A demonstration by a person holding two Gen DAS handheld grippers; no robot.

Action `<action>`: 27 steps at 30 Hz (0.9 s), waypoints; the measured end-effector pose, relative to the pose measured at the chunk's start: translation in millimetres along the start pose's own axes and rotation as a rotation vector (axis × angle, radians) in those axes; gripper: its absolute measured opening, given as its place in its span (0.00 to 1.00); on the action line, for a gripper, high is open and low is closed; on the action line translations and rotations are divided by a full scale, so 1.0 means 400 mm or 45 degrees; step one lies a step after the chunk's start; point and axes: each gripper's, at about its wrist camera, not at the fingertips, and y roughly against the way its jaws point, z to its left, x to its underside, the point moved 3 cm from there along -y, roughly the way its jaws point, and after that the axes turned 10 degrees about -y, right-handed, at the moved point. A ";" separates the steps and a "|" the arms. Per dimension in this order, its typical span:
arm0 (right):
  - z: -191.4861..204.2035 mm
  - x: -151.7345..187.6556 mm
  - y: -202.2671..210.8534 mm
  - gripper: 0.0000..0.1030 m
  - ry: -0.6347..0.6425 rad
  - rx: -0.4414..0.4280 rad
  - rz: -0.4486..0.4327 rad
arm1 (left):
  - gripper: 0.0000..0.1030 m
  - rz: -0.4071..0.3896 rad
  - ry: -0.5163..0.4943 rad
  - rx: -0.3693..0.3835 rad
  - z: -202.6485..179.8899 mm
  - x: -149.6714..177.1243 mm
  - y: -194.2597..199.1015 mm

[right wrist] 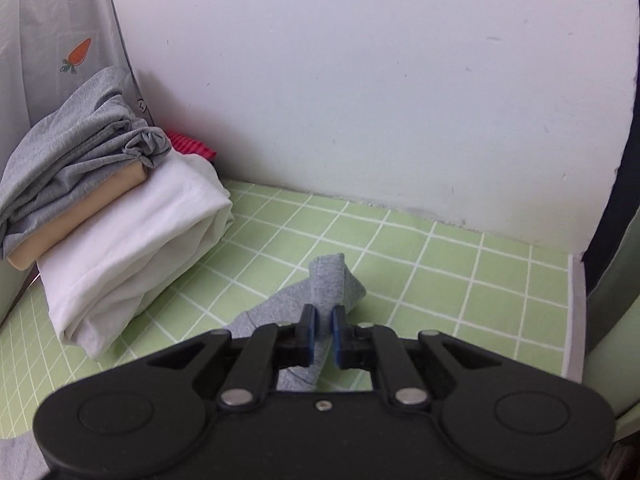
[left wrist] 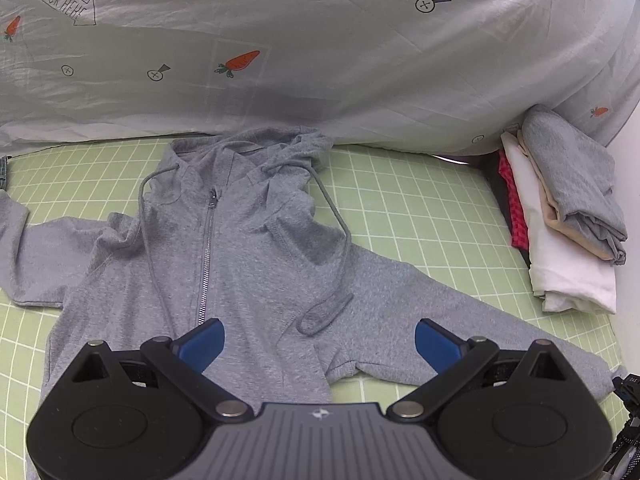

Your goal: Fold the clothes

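Observation:
A grey zip-up hoodie (left wrist: 240,248) lies face up on the green checked sheet (left wrist: 420,216), hood away from me, sleeves spread to both sides. My left gripper (left wrist: 316,340) is open and empty just above the hoodie's lower front, right of the zipper. In the right wrist view my right gripper (right wrist: 323,330) is shut on the cuff end of the hoodie's sleeve (right wrist: 332,284), which sticks up beyond the blue pads. The right gripper itself shows at the left wrist view's lower right edge (left wrist: 626,392).
A stack of folded clothes (left wrist: 560,216), grey on beige on white with something red beneath, stands at the right by the wall (right wrist: 360,80); it also shows in the right wrist view (right wrist: 120,216). A carrot-print quilt (left wrist: 320,40) is bunched behind the hoodie.

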 end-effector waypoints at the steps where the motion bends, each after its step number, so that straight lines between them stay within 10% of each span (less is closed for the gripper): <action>1: -0.002 0.001 -0.001 0.09 0.014 0.023 -0.010 | 0.98 -0.003 0.009 -0.006 0.004 0.000 0.002; 11: -0.090 0.006 -0.027 0.13 -0.004 0.203 0.076 | 0.98 -0.055 0.153 -0.049 0.052 0.051 0.084; 19: -0.044 0.025 0.052 0.76 0.185 0.029 0.114 | 0.98 -0.065 0.339 -0.132 0.115 0.174 0.185; 27: 0.093 0.156 0.155 1.00 0.497 -0.314 0.178 | 0.98 -0.045 0.384 -0.217 0.160 0.276 0.259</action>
